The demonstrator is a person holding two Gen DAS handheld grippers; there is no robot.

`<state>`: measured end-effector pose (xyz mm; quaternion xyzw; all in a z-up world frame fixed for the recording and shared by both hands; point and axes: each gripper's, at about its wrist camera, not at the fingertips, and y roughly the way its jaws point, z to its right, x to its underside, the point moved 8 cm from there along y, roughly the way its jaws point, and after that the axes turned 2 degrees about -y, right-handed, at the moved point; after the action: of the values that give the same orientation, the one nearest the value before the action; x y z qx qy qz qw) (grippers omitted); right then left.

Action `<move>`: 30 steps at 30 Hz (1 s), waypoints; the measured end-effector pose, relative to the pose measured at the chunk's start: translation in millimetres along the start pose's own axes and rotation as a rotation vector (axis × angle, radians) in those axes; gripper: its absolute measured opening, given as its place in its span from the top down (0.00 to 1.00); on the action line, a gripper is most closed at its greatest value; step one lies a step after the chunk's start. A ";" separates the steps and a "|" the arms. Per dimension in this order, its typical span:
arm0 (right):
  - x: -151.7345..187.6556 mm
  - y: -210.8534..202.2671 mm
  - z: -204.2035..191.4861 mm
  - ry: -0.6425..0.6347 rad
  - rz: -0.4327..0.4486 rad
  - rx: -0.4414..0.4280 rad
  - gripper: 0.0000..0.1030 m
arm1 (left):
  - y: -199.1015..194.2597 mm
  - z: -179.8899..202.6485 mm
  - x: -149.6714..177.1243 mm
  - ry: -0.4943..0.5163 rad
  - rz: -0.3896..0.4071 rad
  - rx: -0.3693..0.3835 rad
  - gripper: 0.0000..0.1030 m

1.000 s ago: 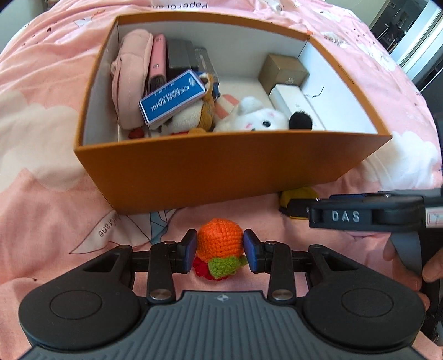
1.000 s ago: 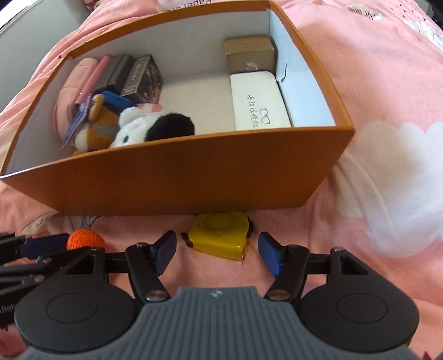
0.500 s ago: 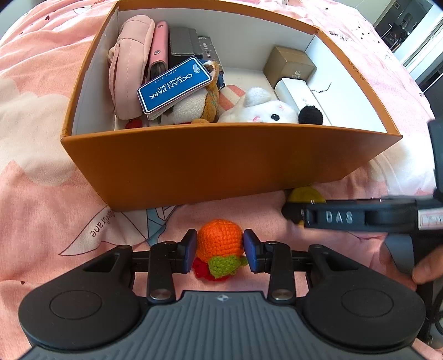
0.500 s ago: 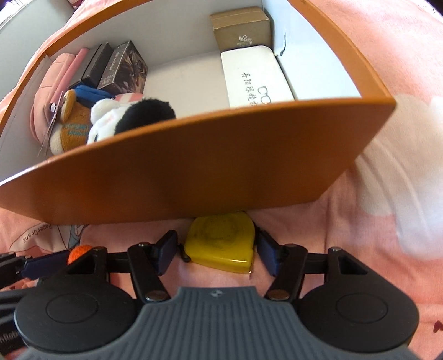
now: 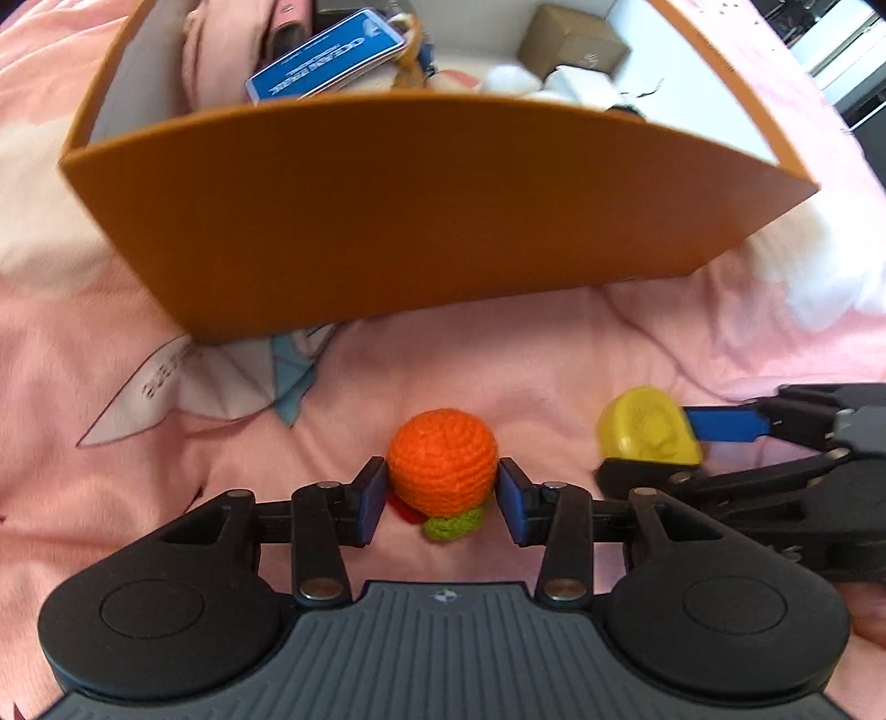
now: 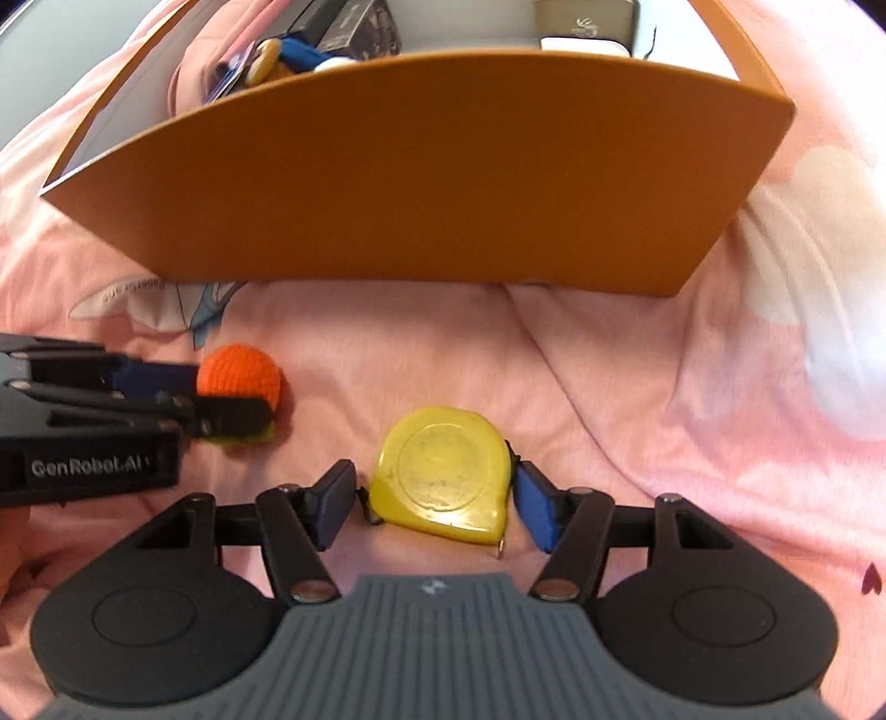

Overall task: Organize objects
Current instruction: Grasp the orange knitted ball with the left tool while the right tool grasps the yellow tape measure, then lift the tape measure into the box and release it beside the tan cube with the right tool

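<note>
Nearest the left wrist camera, the left gripper has its two blue pads pressed on either side of a crocheted orange ball, which has a green and red tuft under it and sits low over a pink bedspread. Nearest the right wrist camera, the right gripper brackets a yellow tape measure; its right pad touches the case, while a thin gap may remain at the left pad, so I cannot tell whether the grip is complete. The two tools sit side by side, each visible at the edge of the other's view. Beyond them stands an open orange box, its near wall facing both cameras. This looks like the pick-up step for both items; the next move likely calls for lifting each one clear of the tall near wall before lowering it inside. The left view shows a blue card and a brown carton in the box. The right view shows a dark packet instead. Most contents are hidden by the wall.
</note>
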<state>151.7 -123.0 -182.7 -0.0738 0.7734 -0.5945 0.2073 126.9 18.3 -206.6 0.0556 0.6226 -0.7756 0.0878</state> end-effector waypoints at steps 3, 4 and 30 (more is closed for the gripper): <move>0.2 -0.7 1.1 0.000 0.000 -0.006 0.36 | -2.2 -0.4 0.2 -0.009 0.030 0.011 0.53; -0.5 -1.2 1.8 0.004 0.003 -0.009 0.36 | -3.0 0.0 0.1 -0.007 0.038 0.012 0.54; -7.9 -43.3 13.5 0.029 0.101 -0.057 0.46 | -65.0 12.9 -7.3 0.085 0.137 0.113 0.56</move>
<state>158.5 -144.4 -142.5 -0.0319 0.7956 -0.5622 0.2234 121.0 19.8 -140.2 0.1359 0.5757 -0.7987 0.1107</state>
